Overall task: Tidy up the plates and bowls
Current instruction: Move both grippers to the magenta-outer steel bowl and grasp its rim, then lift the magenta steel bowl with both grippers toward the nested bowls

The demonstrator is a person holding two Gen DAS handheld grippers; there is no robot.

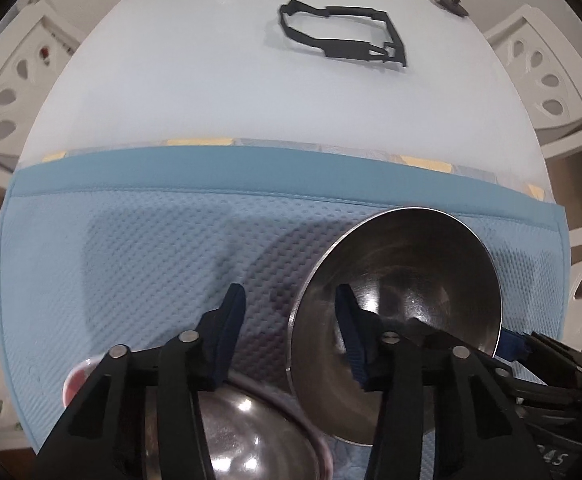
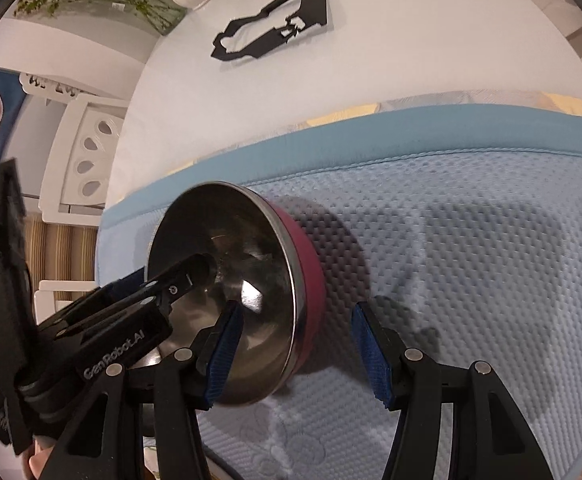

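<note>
Step in hand, as judged: stacking, with 1 steel bowl point(image 1: 411, 280) being carried or passed between the 2 tools. The bowl, magenta on its outside, stood steeply tilted over the blue quilted mat point(image 1: 131, 260) that covered the near part of the white desk point(image 1: 171, 80). The left tongs point(image 1: 291, 320) straddled its rim, 1 pad inside the bowl and 1 outside. Mat showed between the outer pad and the rim, so whether they gripped could not be told. The right tongs point(image 2: 299, 348) straddled the rim at another place, likewise with a gap beside the outer pad; grip not confirmed, though the tilt suggested that 1 tool bore the bowl. A 2nd steel bowl point(image 1: 251, 432) lay on the mat directly under the left tongs. A black frame point(image 1: 343, 36) lay well apart on the bare desk. The next move would call for levelling the tilted bowl, centring it over the 2nd bowl, and releasing only once it was seated.
</note>
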